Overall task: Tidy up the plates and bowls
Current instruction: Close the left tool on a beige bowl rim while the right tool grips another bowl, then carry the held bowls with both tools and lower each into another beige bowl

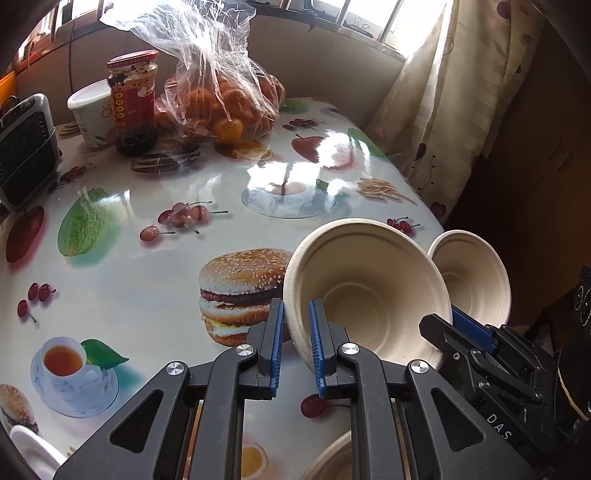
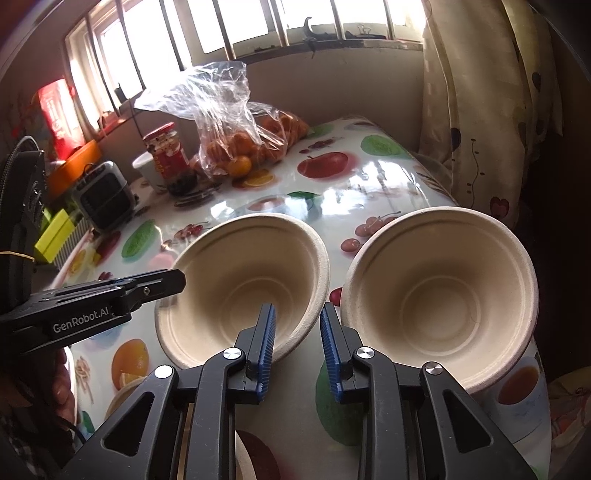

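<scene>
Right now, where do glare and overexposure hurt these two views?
Left wrist view: window glare whitens the tablecloth beyond the held bowl. Right wrist view: the window is blown out, and glare streaks the tablecloth.

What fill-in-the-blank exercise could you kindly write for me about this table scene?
1. The clear plastic bag on the table holds ___.
2. The jar beside that bag has a ___ lid.
3. The left claw is closed on the beige bowl at its ___.
Missing words: oranges; red; rim.
</scene>
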Motion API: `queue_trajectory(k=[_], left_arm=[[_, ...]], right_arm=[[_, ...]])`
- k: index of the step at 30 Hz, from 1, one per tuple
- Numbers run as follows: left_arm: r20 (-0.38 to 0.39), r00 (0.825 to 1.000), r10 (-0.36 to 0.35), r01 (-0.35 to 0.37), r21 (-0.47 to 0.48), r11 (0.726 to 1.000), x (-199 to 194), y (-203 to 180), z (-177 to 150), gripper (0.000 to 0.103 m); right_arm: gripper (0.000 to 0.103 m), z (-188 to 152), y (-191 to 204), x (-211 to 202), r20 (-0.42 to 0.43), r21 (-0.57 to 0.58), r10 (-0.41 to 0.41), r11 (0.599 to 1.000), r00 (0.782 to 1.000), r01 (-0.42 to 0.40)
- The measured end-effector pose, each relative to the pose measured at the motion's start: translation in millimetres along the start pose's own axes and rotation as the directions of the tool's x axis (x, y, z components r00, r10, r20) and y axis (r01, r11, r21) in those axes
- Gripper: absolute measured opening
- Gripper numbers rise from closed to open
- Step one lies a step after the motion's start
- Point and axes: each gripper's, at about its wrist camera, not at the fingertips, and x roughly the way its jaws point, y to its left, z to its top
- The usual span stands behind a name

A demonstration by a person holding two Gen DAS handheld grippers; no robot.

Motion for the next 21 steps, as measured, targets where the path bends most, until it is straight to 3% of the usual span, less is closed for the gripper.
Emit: queue_trajectory(k=[21], left_arm=[[0.07, 0.998, -0.01, 0.009, 0.02, 1.0, -49, -7, -14, 0.015]], right_arm=[[0.024, -7, 19, -50, 0.075, -0.017, 0.017, 1.0, 0.997, -0.016]])
